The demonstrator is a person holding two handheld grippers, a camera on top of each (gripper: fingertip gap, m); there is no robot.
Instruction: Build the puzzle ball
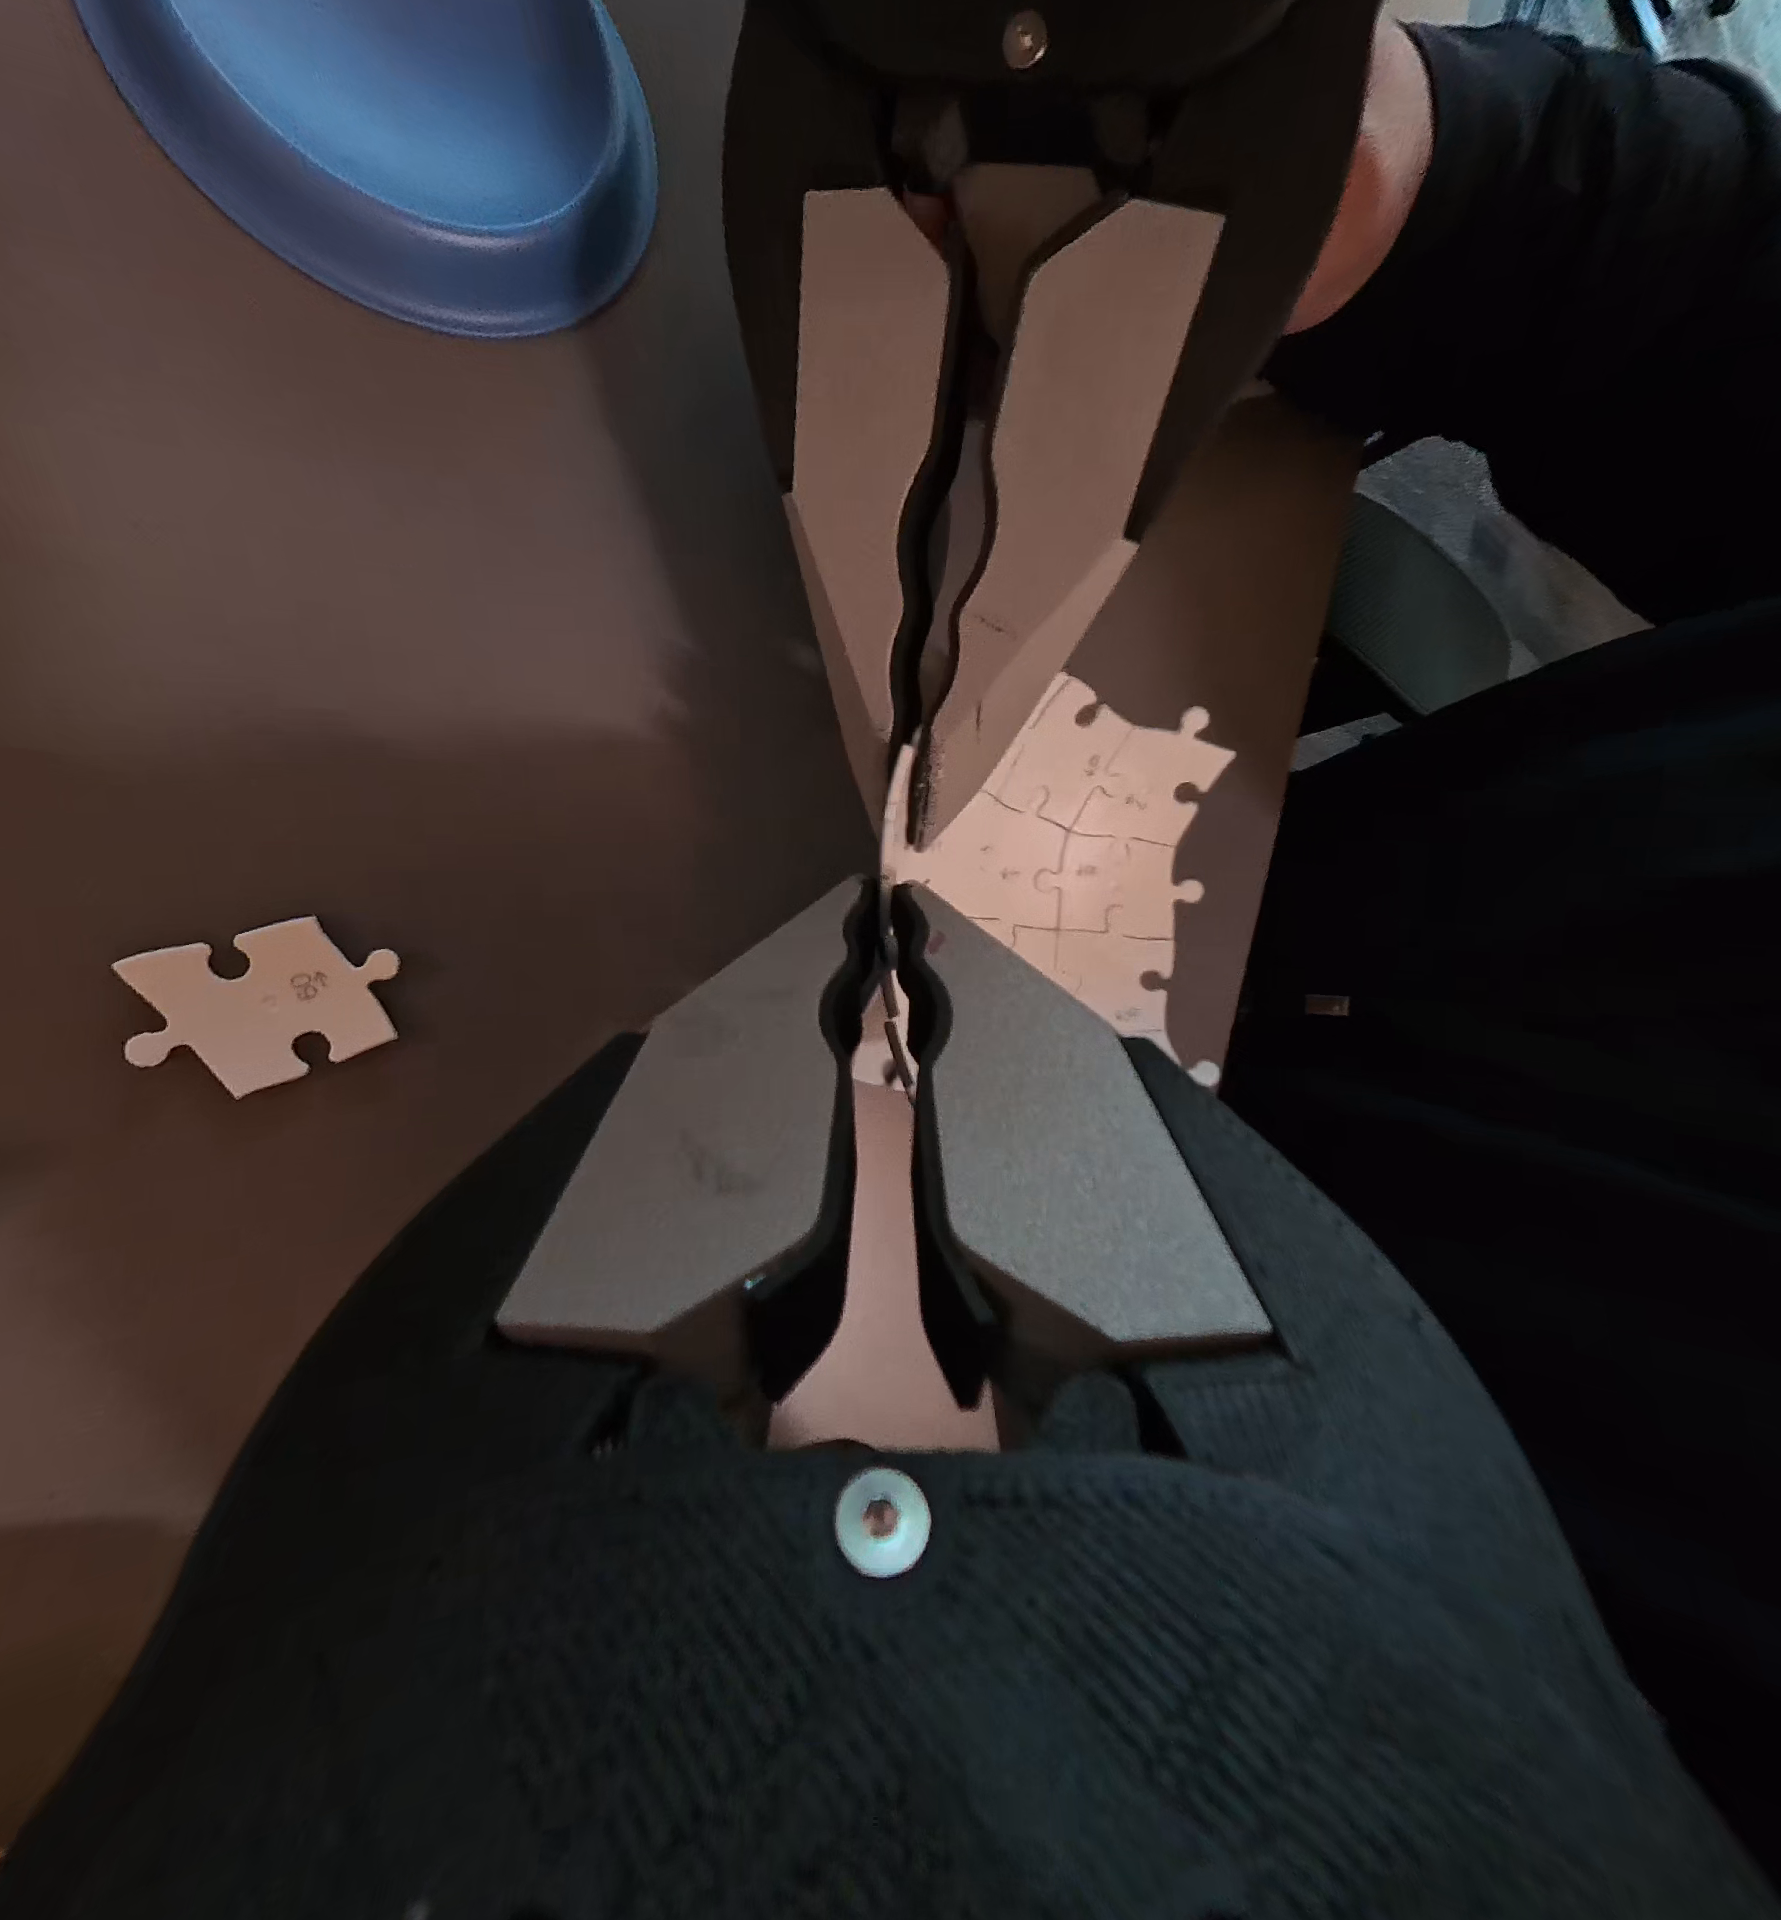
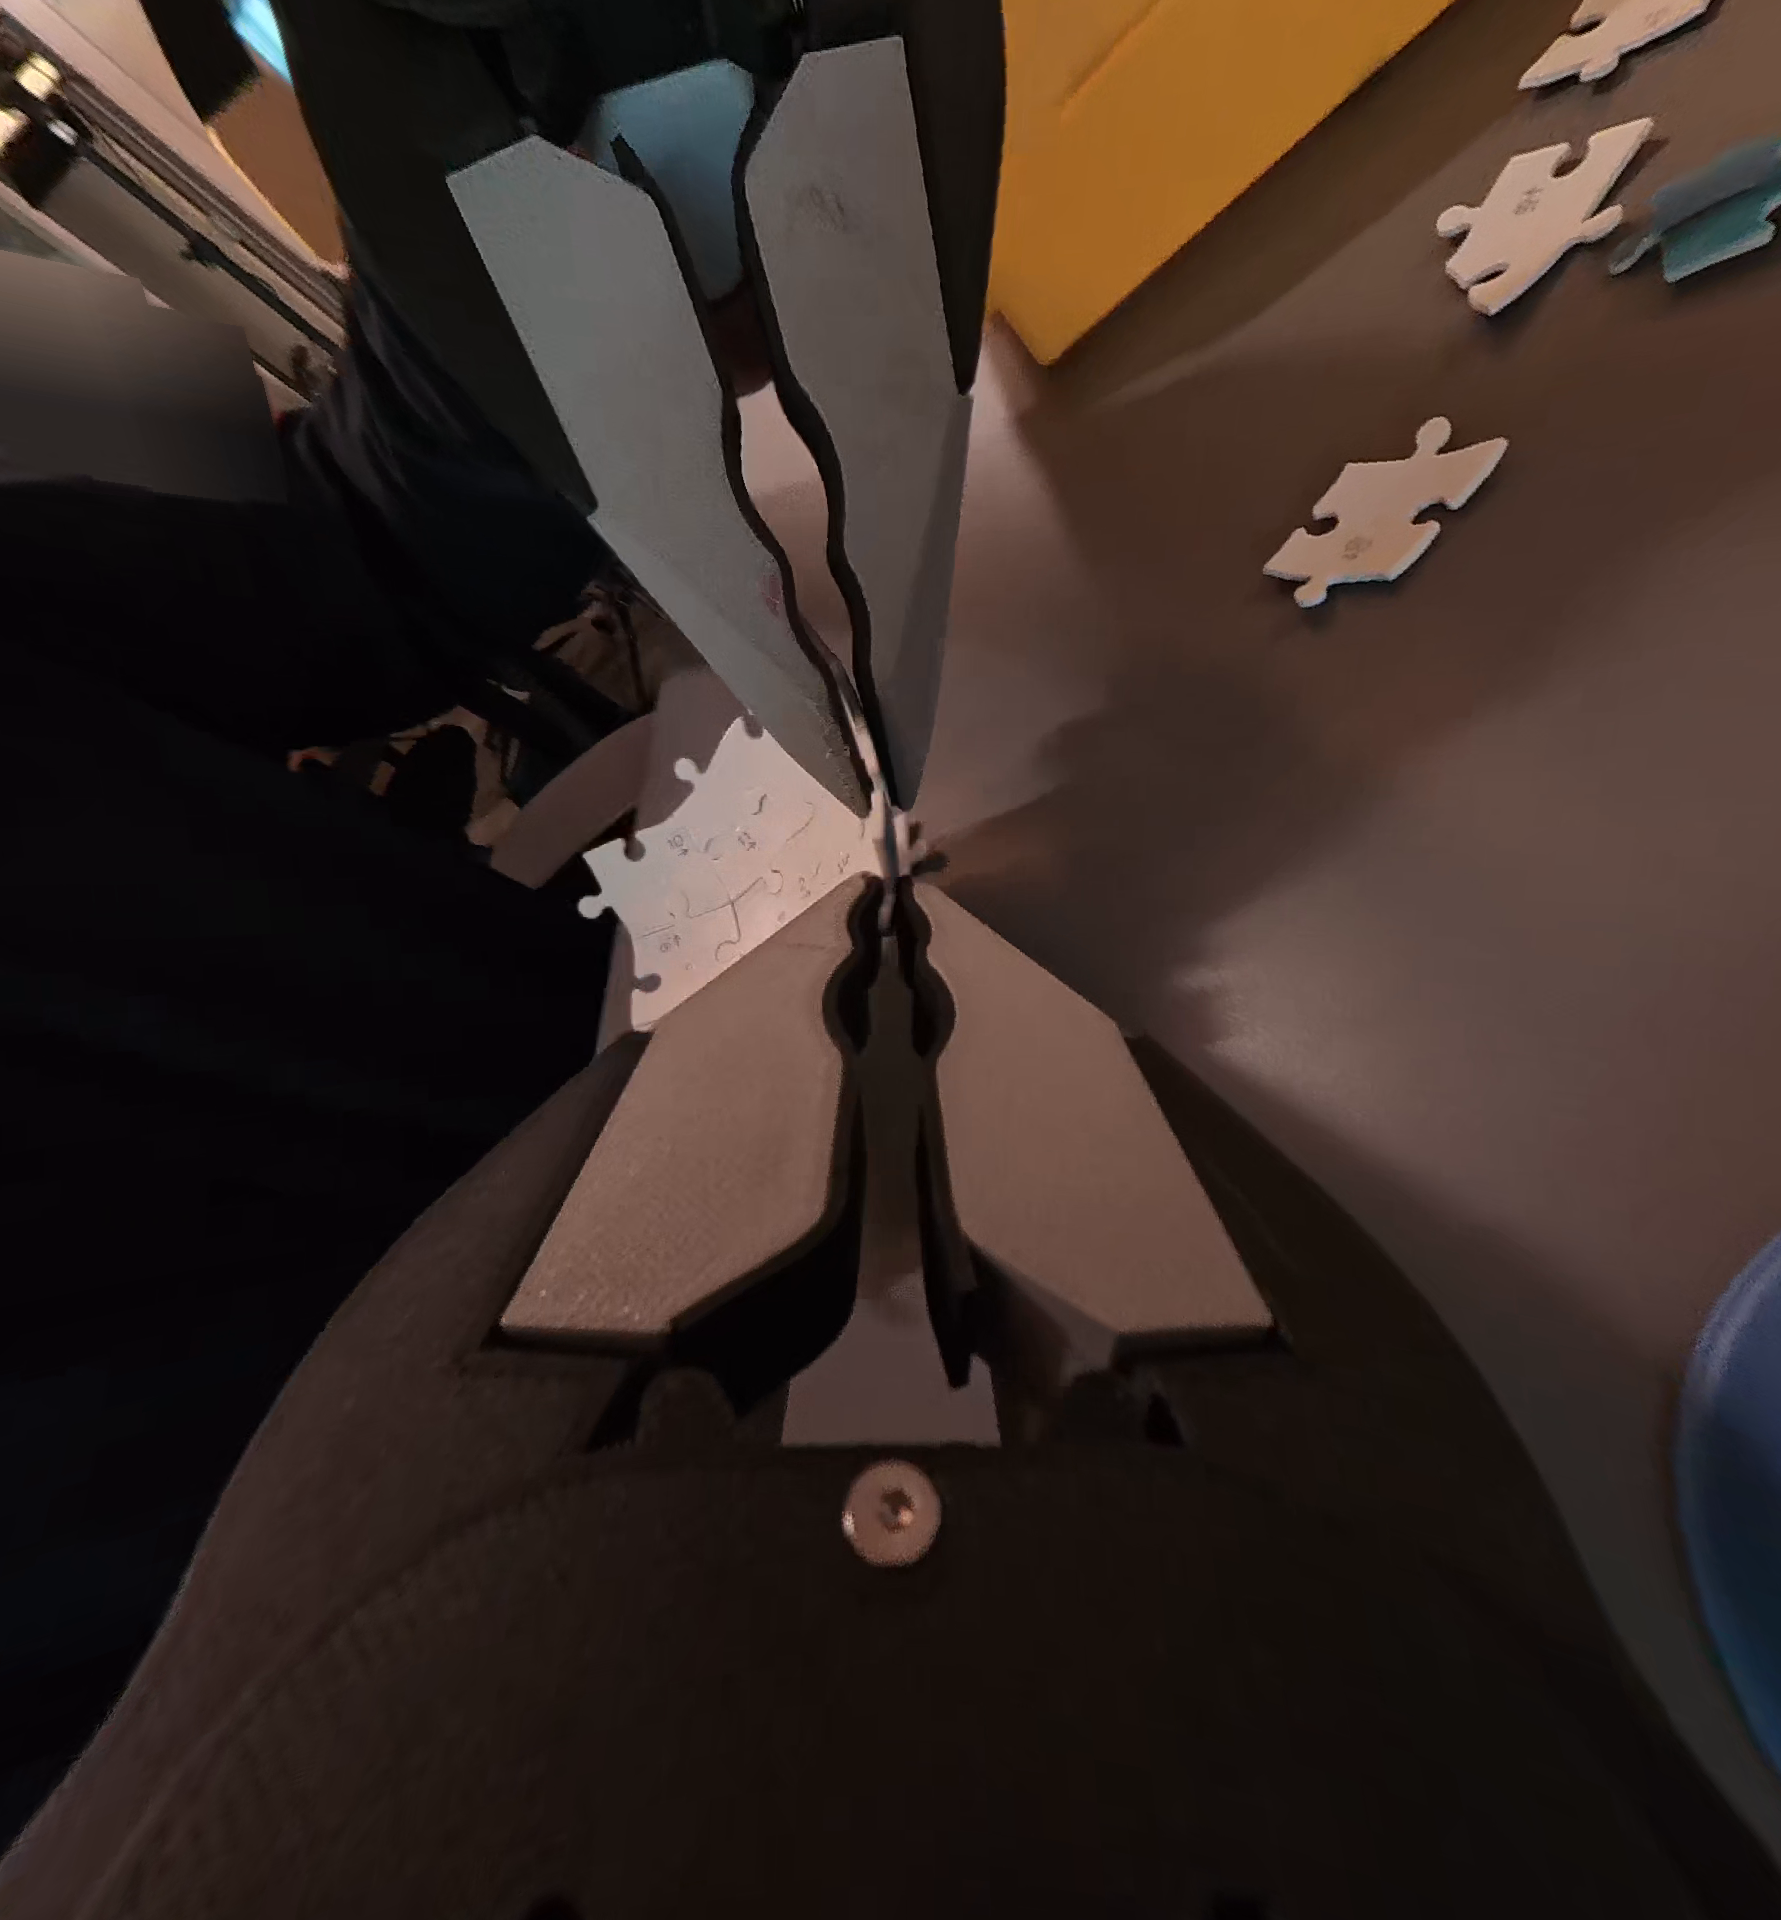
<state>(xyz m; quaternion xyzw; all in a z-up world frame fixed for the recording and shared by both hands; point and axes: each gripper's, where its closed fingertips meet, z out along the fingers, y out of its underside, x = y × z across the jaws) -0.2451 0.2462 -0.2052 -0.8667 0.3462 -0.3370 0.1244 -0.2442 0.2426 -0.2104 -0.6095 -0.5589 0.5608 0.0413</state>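
Closest to each camera is its own hand-held gripper, and both are pressed almost fully closed. From where I stand, the left hand-held gripper point(image 1: 884, 920) and the right hand-held gripper point(image 2: 891, 894) meet tip to tip, each pinching the edge of the joined puzzle section point(image 1: 1073, 862), which they lift above the dark desk point(image 1: 398, 644) near the person's body. I think two grips are used because the joined pieces bend easily, and one side must be steady while the other presses a tab in. Which exact piece each tip holds I cannot tell. The left wrist view shows a loose white piece point(image 1: 262, 1003) and most of a blue bowl point(image 1: 398, 145). Only the right wrist view shows a yellow box point(image 2: 1156, 177), more white pieces point(image 2: 1385, 514) and a teal piece point(image 2: 1738, 208).
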